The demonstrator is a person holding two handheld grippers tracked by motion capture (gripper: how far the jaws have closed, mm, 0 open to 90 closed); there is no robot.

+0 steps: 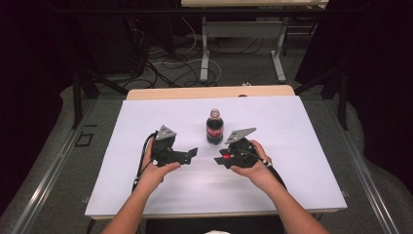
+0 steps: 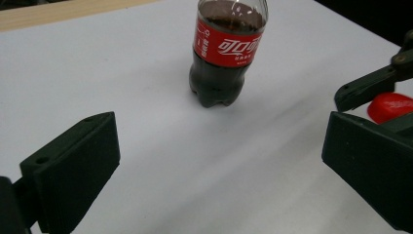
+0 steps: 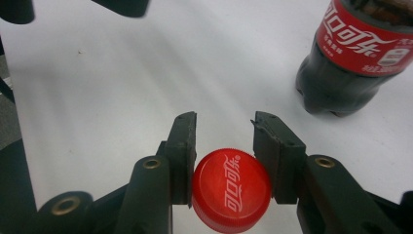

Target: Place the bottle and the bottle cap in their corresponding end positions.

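Red cap (image 3: 231,190) sits clamped flat-face-up between the right gripper's (image 3: 224,129) pads, just beside the upright, uncapped cola bottle (image 1: 215,127). Left gripper (image 1: 191,153), near the bottle, gapes empty; the bottle's mouth is cut off in both gripper views.

The bottle (image 2: 225,51) has its neck cut off by the top edge

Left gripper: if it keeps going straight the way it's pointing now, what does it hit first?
Probably the cola bottle: in the left gripper view it stands ahead between the open jaws of the left gripper, slightly right of centre, bare white table before it. Depth is unclear; the right gripper sits off to the side.
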